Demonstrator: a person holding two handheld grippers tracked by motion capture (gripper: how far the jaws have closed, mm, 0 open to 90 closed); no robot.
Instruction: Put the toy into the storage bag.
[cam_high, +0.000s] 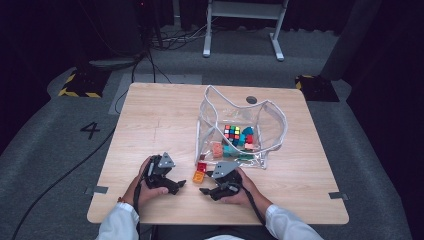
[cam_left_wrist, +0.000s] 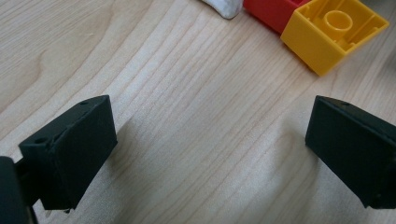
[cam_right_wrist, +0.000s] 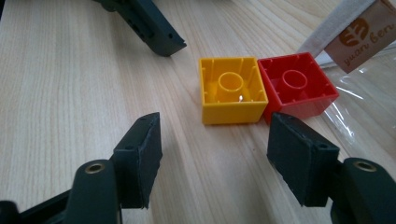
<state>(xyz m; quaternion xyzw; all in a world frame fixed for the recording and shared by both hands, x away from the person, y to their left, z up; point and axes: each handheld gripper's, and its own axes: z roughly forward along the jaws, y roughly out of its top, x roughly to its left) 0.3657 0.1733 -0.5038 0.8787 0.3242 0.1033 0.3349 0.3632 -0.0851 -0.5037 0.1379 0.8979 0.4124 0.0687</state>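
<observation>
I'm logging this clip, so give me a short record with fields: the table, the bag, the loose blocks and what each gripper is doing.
surface: wooden table
bag: clear bag open on the table, holding a colour cube and other blocks
loose blocks: yellow block and red block, side by side, hollow side up, beside the bag
left gripper: open, jaws wide, nothing between them, near the yellow block
right gripper: open, jaws just short of the two blocks, holding nothing
</observation>
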